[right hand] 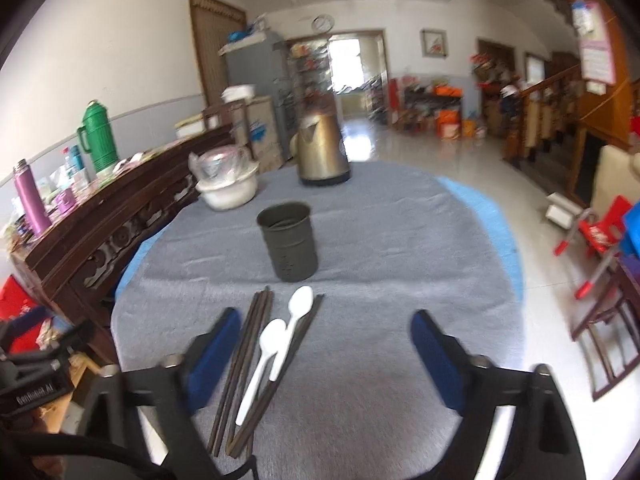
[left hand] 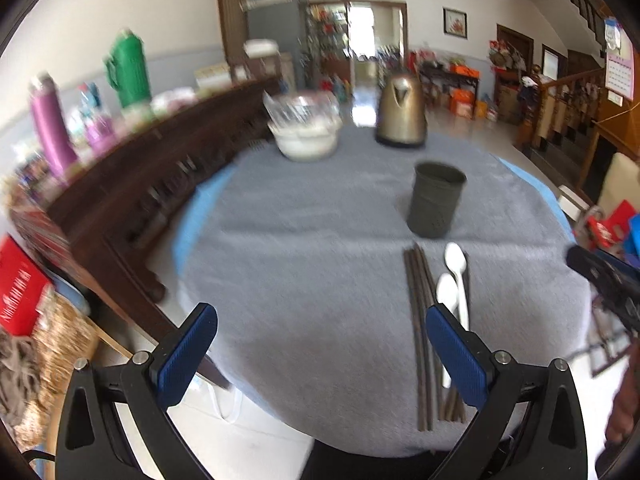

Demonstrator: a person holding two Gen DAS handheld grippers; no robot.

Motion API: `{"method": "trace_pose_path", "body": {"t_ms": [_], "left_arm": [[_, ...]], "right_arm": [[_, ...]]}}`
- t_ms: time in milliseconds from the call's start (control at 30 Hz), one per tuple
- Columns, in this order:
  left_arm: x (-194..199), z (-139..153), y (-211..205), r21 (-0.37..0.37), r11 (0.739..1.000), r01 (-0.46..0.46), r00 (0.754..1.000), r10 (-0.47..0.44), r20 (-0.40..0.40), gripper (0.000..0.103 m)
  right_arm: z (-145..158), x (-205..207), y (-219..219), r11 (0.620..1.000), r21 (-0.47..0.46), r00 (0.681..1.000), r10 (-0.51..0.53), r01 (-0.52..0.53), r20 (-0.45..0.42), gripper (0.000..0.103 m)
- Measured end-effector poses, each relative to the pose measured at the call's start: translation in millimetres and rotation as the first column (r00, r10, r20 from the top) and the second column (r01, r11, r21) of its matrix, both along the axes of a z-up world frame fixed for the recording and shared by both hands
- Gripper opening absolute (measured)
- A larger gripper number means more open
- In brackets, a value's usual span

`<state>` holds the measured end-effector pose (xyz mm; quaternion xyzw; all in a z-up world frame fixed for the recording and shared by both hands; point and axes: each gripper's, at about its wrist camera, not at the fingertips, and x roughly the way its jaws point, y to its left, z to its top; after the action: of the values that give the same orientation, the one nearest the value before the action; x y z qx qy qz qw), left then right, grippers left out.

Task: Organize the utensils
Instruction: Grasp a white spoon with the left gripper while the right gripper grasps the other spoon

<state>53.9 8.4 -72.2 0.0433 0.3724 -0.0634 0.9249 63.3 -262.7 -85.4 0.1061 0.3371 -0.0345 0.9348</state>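
Note:
A bundle of dark chopsticks (left hand: 418,320) (right hand: 250,340) and two white plastic spoons (left hand: 456,258) (right hand: 300,304) lie side by side near the front of the grey-clothed round table (left hand: 300,260) (right hand: 380,280). Just behind them stands a dark metal utensil cup (left hand: 436,200) (right hand: 290,240), upright. My left gripper (left hand: 320,312) hovers open above the table, its right finger over the utensils. My right gripper (right hand: 325,316) is open too. The chopsticks and spoons show below its gap, nearer the left finger, untouched. Neither gripper holds anything.
A brass-coloured kettle (left hand: 400,112) (right hand: 322,152) and a white bowl under plastic wrap (left hand: 306,132) (right hand: 228,184) stand at the table's far side. A dark wooden sideboard (left hand: 160,168) with flasks runs along the left. A red chair (right hand: 600,232) stands to the right.

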Motion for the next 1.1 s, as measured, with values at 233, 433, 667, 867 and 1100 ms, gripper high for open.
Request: {"method": "trace_pose_path", "body": {"t_ms": [233,433,667,867,1100], "left_arm": [[30,-45,4,-0.056,0.998,0.021,0.991,-0.028,-0.133,0.102],[49,-62,-7,-0.098,0.988,0.119,0.970,-0.136,-0.201,0.068],[65,-66,-15,-0.161,0.966,0.204,0.946,-0.237,-0.222,0.060],[68,-64,-22,-0.183,0.947,0.264,0.929,-0.300,-0.216,0.060],[69,-64,-40,-0.217,0.904,0.368,0.884,-0.413,-0.218,0.057]], "right_arm": [[-56,86,-6,0.977,0.167,0.975,0.160,-0.134,-0.155,0.040],[-94,154,-4,0.959,0.226,0.942,0.225,-0.169,-0.250,0.040],[-123,197,7,0.960,0.195,0.879,0.263,-0.199,-0.398,0.040],[-133,201,16,0.968,0.110,0.865,0.249,-0.224,-0.435,0.027],[-129,192,0,0.968,0.117,0.886,0.251,-0.222,-0.389,0.005]]}}
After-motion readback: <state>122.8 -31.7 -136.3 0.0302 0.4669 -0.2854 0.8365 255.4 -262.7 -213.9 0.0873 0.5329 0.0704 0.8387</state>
